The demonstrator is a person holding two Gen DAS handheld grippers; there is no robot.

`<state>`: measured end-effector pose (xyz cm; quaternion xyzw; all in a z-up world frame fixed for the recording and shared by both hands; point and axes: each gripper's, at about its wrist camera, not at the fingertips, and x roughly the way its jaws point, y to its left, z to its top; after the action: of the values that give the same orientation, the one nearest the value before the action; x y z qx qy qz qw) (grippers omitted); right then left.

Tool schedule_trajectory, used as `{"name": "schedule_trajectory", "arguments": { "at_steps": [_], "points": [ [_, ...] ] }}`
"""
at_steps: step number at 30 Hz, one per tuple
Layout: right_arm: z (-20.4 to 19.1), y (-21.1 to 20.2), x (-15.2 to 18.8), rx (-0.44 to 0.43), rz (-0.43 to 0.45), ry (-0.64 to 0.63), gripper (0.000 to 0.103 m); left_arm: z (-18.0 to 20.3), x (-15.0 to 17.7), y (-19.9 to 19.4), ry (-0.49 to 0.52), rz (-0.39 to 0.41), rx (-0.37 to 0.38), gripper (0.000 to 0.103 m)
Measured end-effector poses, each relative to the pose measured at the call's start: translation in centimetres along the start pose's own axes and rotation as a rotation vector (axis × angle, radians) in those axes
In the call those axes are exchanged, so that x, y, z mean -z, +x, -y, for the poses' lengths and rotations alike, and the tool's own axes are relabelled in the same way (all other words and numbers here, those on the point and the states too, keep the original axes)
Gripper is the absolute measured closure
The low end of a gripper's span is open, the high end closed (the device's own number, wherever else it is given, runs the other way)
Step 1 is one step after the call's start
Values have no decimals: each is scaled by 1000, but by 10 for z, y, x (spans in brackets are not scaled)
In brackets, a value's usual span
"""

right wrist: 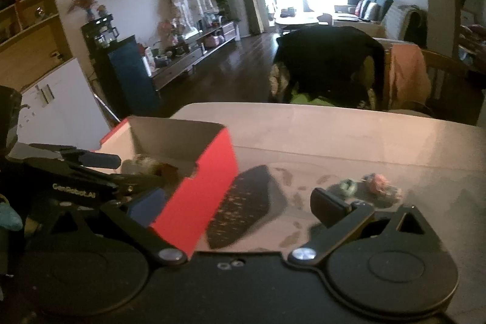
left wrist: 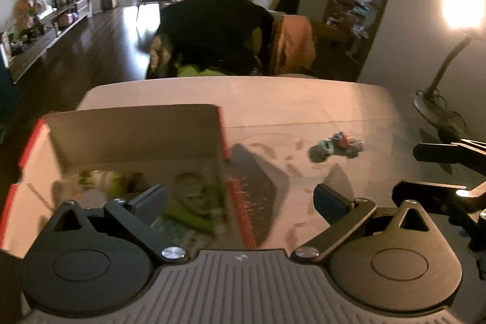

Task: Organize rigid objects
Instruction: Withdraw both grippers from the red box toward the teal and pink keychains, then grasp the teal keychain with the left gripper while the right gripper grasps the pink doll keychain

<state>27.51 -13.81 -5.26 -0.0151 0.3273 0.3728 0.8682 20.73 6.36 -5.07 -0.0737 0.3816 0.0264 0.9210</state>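
An open red cardboard box (left wrist: 224,126) stands on the pale table (left wrist: 273,99), with several blurred green and grey objects (left wrist: 188,214) inside. My left gripper (left wrist: 241,201) is open and empty, straddling the box's right wall. A small pile of toy cars (left wrist: 335,143) lies on the table to the right of the box. In the right wrist view the box (right wrist: 194,196) is at the left and the toy cars (right wrist: 369,185) lie just beyond my open, empty right gripper (right wrist: 240,204). The left gripper (right wrist: 103,161) reaches over the box there.
A dark flat rectangle (left wrist: 261,187), perhaps the box's shadow, lies beside the box. Chairs draped with dark and orange clothes (left wrist: 218,32) stand at the table's far edge. A lit lamp (left wrist: 461,8) and its stand are at the right. The right gripper (left wrist: 449,169) shows at the right edge.
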Motion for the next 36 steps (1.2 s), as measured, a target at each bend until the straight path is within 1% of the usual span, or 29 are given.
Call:
{"name": "schedule_trajectory", "arguments": {
  "at_steps": [5, 12, 17, 21, 25, 30, 36],
  "points": [
    [36, -10, 8, 25, -4, 16, 0, 34, -6, 19, 2, -10, 15, 0],
    [89, -21, 19, 82, -14, 33, 0, 81, -10, 47, 23, -12, 8, 0],
    [125, -24, 23, 121, -31, 46, 0, 113, -13, 74, 52, -26, 42, 0],
    [149, -19, 23, 148, -47, 25, 1, 132, -14, 94, 68, -20, 54, 0],
    [170, -8, 21, 159, -65, -10, 2, 141, -15, 116, 56, -28, 43, 0],
    [186, 12, 16, 161, -89, -27, 3, 148, -18, 143, 53, -35, 7, 0],
    [203, 46, 11, 148, -133, -46, 7, 151, -23, 175, 46, -34, 12, 0]
  ]
}}
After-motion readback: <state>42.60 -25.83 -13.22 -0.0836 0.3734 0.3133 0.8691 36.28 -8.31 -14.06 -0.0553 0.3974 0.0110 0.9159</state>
